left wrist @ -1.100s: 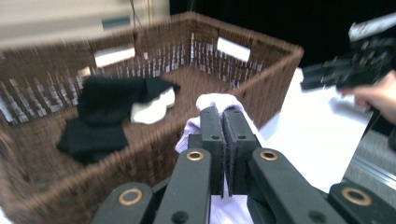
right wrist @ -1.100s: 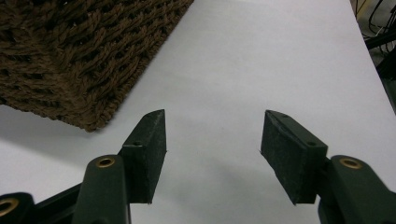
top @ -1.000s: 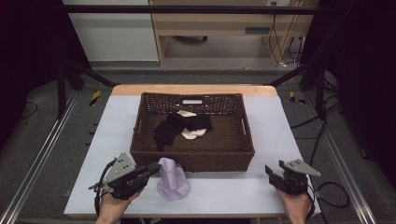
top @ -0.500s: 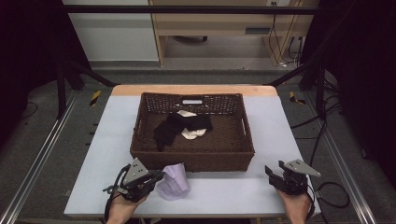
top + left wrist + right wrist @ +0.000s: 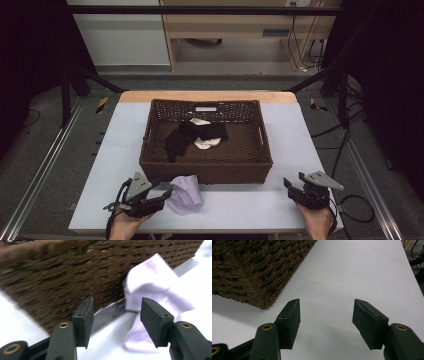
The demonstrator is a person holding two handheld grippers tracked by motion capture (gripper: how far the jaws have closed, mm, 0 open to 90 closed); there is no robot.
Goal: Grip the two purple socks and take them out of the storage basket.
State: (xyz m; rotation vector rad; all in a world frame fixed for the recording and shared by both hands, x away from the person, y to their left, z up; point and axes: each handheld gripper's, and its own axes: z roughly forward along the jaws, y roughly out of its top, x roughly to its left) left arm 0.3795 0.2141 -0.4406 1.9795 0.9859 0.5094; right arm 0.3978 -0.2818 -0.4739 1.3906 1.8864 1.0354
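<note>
A pale lilac sock (image 5: pixel 185 195) (image 5: pixel 152 290) lies crumpled on the white table just in front of the brown wicker basket (image 5: pixel 205 172) (image 5: pixel 50 282). My left gripper (image 5: pixel 162 192) (image 5: pixel 116 320) is low at the sock's left side; its jaws have just been opening and now stand wide, with nothing pressed between the pads. The sock lies just beyond the right fingertip (image 5: pixel 155 317). Inside the basket lie black socks (image 5: pixel 187 136) and a white one (image 5: pixel 205 143). My right gripper (image 5: pixel 295 187) (image 5: pixel 325 322) rests open over bare table at the front right.
The basket's front right corner (image 5: pixel 259 272) is close to the right gripper's left jaw. The table's front edge (image 5: pixel 210 231) runs just below both hands. Metal rails and cables flank the table on the floor.
The left gripper has sunk toward the table and opened, letting go of the lilac sock, which now lies on the table instead of hanging. The right gripper has stayed put.
</note>
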